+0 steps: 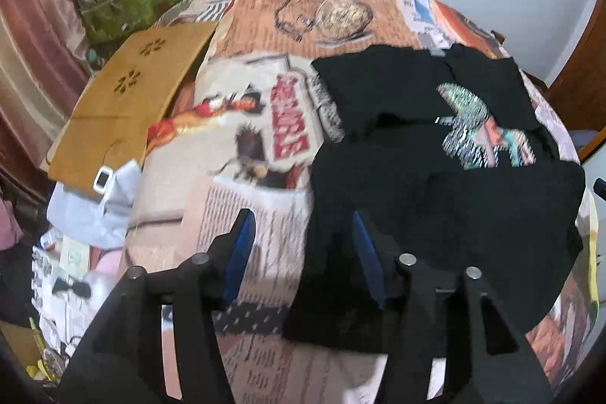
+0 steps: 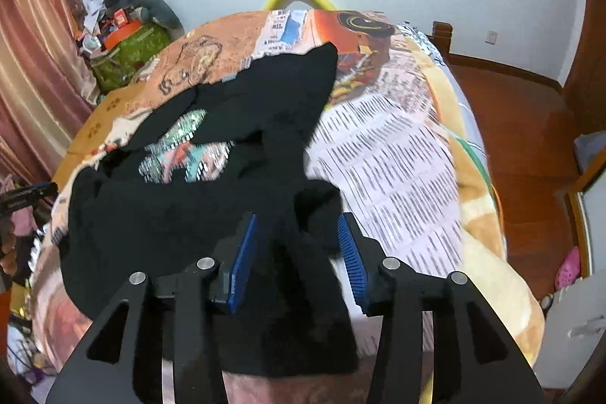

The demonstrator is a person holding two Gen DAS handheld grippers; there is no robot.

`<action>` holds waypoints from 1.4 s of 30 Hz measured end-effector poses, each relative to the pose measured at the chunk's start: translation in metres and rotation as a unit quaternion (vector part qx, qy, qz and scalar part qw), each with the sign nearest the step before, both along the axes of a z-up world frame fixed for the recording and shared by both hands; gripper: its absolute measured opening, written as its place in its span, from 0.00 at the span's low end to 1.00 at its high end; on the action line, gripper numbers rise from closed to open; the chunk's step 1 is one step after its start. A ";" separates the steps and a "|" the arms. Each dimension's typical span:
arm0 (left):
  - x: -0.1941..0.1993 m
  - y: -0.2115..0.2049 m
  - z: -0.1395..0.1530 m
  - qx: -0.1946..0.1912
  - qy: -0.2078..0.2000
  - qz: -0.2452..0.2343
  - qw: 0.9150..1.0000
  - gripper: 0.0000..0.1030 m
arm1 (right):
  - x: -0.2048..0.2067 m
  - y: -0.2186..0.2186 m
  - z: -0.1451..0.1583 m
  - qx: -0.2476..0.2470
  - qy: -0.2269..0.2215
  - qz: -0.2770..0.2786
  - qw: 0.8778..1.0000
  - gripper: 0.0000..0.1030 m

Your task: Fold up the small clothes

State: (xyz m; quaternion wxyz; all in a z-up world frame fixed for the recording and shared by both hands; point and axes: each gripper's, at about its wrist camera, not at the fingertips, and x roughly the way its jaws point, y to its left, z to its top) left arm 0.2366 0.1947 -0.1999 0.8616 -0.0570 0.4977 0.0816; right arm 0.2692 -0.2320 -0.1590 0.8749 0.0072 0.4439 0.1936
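Note:
A small black T-shirt [image 1: 435, 184] with a shiny printed picture lies crumpled on the printed blanket [image 1: 235, 199]; it also shows in the right wrist view [image 2: 181, 207]. My left gripper [image 1: 303, 218] is open, its jaws wide apart over the shirt's near left edge, nothing between them pinched. My right gripper [image 2: 297, 222] is open too, its blue pads [image 2: 242, 260] standing either side of a raised fold of the shirt's near right part without closing on it. The left gripper's tip shows at the left edge of the right wrist view [image 2: 26, 195].
A brown cardboard sheet [image 1: 128, 101] lies at the blanket's left. A green bag [image 1: 132, 2] piled with clutter stands by the curtain. A grey-white garment [image 1: 94, 207] lies at the near left. Wooden floor [image 2: 530, 146] and a pink shoe [image 2: 568, 267] are on the right.

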 end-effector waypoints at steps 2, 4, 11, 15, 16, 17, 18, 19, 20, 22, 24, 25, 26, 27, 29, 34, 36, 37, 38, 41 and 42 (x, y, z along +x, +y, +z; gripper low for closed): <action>-0.011 0.005 -0.006 -0.011 0.011 0.008 1.000 0.52 | -0.008 -0.009 -0.003 -0.001 0.010 0.000 1.000 0.40; -0.024 0.013 -0.015 -0.024 0.021 0.016 0.999 0.52 | -0.017 -0.018 -0.009 0.002 0.022 -0.002 1.000 0.41; -0.048 0.019 -0.048 -0.081 0.064 0.031 0.994 0.52 | -0.034 -0.037 -0.037 -0.012 0.068 -0.013 0.998 0.42; -0.049 0.010 -0.058 -0.094 0.070 0.029 0.993 0.52 | -0.036 -0.040 -0.048 -0.016 0.085 -0.017 0.996 0.42; -0.049 0.009 -0.059 -0.093 0.069 0.029 0.993 0.52 | -0.036 -0.040 -0.051 -0.015 0.089 -0.018 0.996 0.42; -0.049 0.007 -0.059 -0.095 0.067 0.027 0.993 0.49 | -0.036 -0.039 -0.054 -0.012 0.093 -0.016 0.995 0.42; -0.048 0.006 -0.058 -0.099 0.067 0.026 0.992 0.47 | -0.036 -0.038 -0.055 -0.011 0.096 -0.014 0.995 0.42; -0.046 0.005 -0.059 -0.102 0.069 0.027 0.992 0.47 | -0.035 -0.036 -0.059 -0.011 0.098 -0.010 0.995 0.42; -0.045 0.004 -0.059 -0.103 0.070 0.028 0.992 0.45 | -0.036 -0.033 -0.061 -0.013 0.098 -0.008 0.995 0.42; -0.044 0.003 -0.059 -0.106 0.069 0.025 0.992 0.38 | -0.036 -0.025 -0.063 -0.026 0.093 -0.001 0.995 0.44; -0.044 0.000 -0.058 -0.111 0.067 0.021 0.991 0.24 | -0.036 -0.018 -0.065 -0.036 0.086 0.005 0.996 0.41; -0.044 -0.003 -0.057 -0.107 0.065 0.020 0.992 0.21 | -0.036 -0.015 -0.065 -0.036 0.086 0.009 0.996 0.33; -0.044 -0.006 -0.056 -0.104 0.064 0.017 0.992 0.14 | -0.035 -0.014 -0.065 -0.033 0.087 0.013 0.996 0.21; -0.044 -0.009 -0.056 -0.102 0.062 0.014 0.993 0.09 | -0.035 -0.012 -0.064 -0.029 0.089 0.018 0.995 0.14; -0.045 -0.013 -0.052 -0.089 0.060 0.014 0.994 0.08 | -0.036 -0.010 -0.063 -0.033 0.087 0.021 0.995 0.07; -0.052 -0.015 -0.022 -0.057 0.020 0.014 0.998 0.07 | -0.045 -0.014 -0.041 -0.014 0.058 0.030 0.998 0.05; -0.055 -0.015 -0.004 -0.052 -0.002 0.013 0.999 0.07 | -0.046 -0.019 -0.027 0.001 0.039 0.022 0.999 0.05; -0.055 -0.014 0.006 -0.050 -0.015 0.013 0.999 0.07 | -0.046 -0.022 -0.019 0.010 0.029 0.018 0.999 0.05; -0.056 -0.014 0.018 -0.049 -0.029 0.012 0.998 0.07 | -0.046 -0.025 -0.009 0.018 0.017 0.015 1.000 0.05; -0.053 -0.016 0.049 -0.049 -0.067 0.008 0.997 0.07 | -0.046 -0.026 0.019 0.032 -0.019 0.015 0.999 0.05; -0.051 -0.017 0.059 -0.046 -0.078 0.006 0.996 0.07 | -0.047 -0.025 0.027 0.036 -0.029 0.016 0.999 0.05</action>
